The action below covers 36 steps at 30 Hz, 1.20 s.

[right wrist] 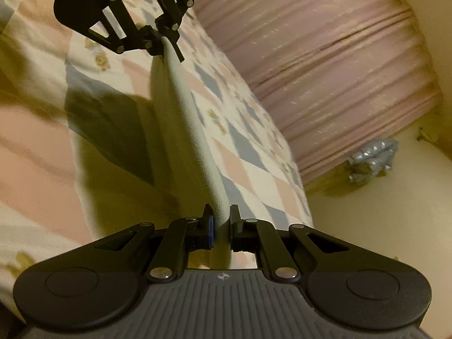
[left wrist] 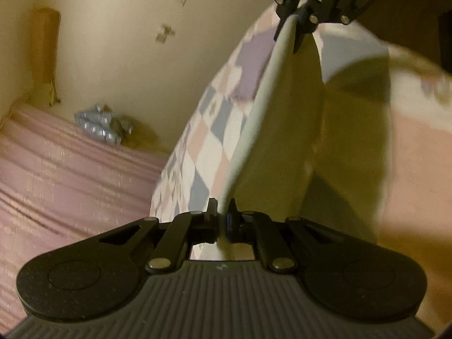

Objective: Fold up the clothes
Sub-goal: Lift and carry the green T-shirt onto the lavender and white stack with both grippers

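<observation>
A pale cream garment (left wrist: 282, 130) hangs stretched between my two grippers, its upper edge taut and the rest draping down towards the bed. In the left wrist view my left gripper (left wrist: 221, 212) is shut on one end of that edge, and the right gripper (left wrist: 291, 36) pinches the far end at the top. From the right wrist, my right gripper (right wrist: 221, 217) is shut on the garment (right wrist: 180, 130), while the left gripper (right wrist: 169, 48) clamps the opposite end. The cloth's lower part is blurred and in shadow.
Under the garment lies a patchwork quilt (left wrist: 203, 147) of pink, blue and white squares (right wrist: 248, 141). Beyond it is a ribbed pink bedcover (left wrist: 70, 169) against a cream wall. A crumpled silver-blue bundle (right wrist: 373, 161) sits in the corner by the wall.
</observation>
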{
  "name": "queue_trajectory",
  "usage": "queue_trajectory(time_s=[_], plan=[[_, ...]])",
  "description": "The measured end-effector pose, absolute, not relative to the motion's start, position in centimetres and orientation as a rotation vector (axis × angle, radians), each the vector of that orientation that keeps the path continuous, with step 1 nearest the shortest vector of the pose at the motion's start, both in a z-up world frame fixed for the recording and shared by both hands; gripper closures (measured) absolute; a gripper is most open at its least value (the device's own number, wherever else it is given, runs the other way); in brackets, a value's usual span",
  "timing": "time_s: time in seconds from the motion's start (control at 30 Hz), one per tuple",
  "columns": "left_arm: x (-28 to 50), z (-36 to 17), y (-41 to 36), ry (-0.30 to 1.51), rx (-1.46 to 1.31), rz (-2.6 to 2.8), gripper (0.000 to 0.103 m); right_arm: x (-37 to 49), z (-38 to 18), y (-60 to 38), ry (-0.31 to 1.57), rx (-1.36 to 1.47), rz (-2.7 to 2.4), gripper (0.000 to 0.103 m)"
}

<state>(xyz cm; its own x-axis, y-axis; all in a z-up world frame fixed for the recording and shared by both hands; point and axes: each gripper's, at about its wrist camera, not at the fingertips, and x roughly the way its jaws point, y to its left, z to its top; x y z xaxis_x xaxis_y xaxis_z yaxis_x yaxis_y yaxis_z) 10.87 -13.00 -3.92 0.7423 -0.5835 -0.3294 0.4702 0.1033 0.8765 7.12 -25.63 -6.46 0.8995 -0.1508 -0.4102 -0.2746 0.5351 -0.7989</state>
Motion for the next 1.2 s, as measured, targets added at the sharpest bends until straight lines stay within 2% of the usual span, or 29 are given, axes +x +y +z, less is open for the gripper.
queue_trajectory(time_s=[0.3,0.47,0.73,0.9,0.97,1.07,1.2], plan=[[9.3,-1.1,-20.7,-0.226,1.224,-0.94,0.098,2.8,-2.4,-31.1,0.53,-0.995,-0.064,0.097],[11.5,-1.0,-26.6,-0.236,1.223,-1.014,0.098,1.4,-1.9,-35.2,0.576,-0.958,-0.109,0.097],[20.9,-1.1,-39.2,-0.275,1.176,-1.02,0.098,7.7,-1.8,-45.9,0.609,-0.885,-0.165,0.097],[27.4,0.2,-46.1,-0.379,1.091,-0.928,0.098,14.4,-0.4,-53.6,0.516,-0.933,-0.274,0.097],[29.4,-1.2,-48.3,-0.386,1.102,-0.913,0.098,16.7,0.1,-55.9,0.441,-0.954,-0.33,0.096],[31.0,-6.3,-50.7,-0.28,1.161,-0.957,0.098,19.8,-1.5,-58.9,0.395,-0.951,-0.363,0.096],[31.2,-13.8,-52.4,-0.191,1.293,-1.022,0.097,23.1,-8.6,-61.4,0.568,-0.909,-0.263,0.096]])
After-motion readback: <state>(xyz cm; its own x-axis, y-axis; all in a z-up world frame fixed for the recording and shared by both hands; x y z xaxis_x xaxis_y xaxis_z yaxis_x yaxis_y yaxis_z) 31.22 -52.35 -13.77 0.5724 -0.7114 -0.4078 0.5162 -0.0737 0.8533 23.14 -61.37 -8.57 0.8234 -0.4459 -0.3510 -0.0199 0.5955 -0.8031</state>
